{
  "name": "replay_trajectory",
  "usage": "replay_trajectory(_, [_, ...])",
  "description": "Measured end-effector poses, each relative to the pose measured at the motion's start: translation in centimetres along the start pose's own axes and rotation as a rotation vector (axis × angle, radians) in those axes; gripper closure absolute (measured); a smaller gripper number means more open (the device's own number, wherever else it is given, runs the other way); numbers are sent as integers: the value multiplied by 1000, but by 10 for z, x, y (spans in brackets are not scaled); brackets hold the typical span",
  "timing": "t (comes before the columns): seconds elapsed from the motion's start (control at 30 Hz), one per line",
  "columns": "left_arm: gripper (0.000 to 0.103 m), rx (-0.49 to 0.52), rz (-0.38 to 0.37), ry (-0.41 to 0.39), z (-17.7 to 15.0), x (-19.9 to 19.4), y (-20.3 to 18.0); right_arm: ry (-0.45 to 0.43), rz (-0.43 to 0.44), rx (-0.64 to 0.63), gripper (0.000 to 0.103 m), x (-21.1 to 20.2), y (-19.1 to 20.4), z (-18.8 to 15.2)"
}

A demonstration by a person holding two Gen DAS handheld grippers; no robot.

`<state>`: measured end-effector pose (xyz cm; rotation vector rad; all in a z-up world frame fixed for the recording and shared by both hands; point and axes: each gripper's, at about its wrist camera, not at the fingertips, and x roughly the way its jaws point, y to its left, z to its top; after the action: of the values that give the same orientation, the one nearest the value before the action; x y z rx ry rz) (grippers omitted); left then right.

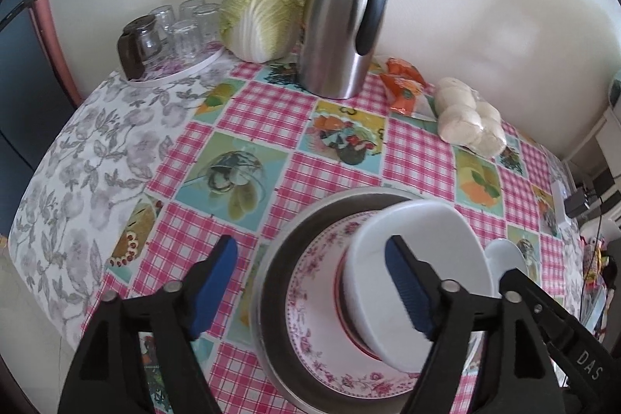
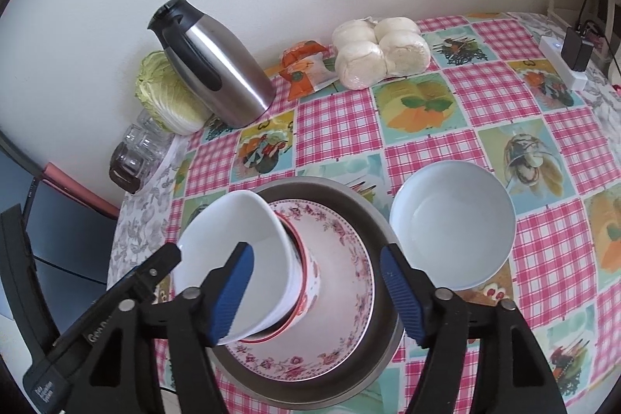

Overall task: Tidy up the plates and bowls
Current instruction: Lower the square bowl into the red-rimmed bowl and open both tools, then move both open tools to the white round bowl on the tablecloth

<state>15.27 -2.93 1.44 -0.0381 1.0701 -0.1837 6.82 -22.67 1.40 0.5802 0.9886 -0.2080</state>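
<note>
A metal pan (image 1: 271, 282) (image 2: 372, 220) holds a floral plate (image 1: 310, 282) (image 2: 349, 258). On the plate stands a red-rimmed bowl (image 2: 306, 270) with a white bowl (image 1: 419, 251) (image 2: 236, 235) nested in it, tilted. A second white bowl (image 2: 454, 224) sits on the table right of the pan; its edge shows in the left wrist view (image 1: 504, 251). My left gripper (image 1: 310, 290) is open above the stack, its right finger over the white bowl. My right gripper (image 2: 316, 293) is open above the stack, its left finger over the white bowl's rim.
At the back by the wall stand a steel thermos jug (image 1: 341, 26) (image 2: 217, 64), a cabbage (image 1: 264, 10) (image 2: 167, 96), a tray of glasses (image 1: 170, 33) (image 2: 136, 150), an orange packet (image 1: 403, 84) (image 2: 306, 68) and bagged buns (image 1: 469, 119) (image 2: 380, 53). A power strip (image 2: 562, 61) lies at the far right edge.
</note>
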Motion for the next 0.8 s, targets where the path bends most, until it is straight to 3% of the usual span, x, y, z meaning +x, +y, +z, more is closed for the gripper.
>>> replay_trajectory(0.23, [19, -39, 27, -10, 0, 1, 9, -7, -16, -21, 15, 0, -1, 0])
replay_trajectory(0.43, [9, -36, 53, -21, -1, 1, 8, -13, -32, -38, 0, -1, -3, 0])
replay_trajectory(0.8, [3, -92, 94, -52, -2, -9, 13, -44, -29, -53, 0, -11, -12, -3])
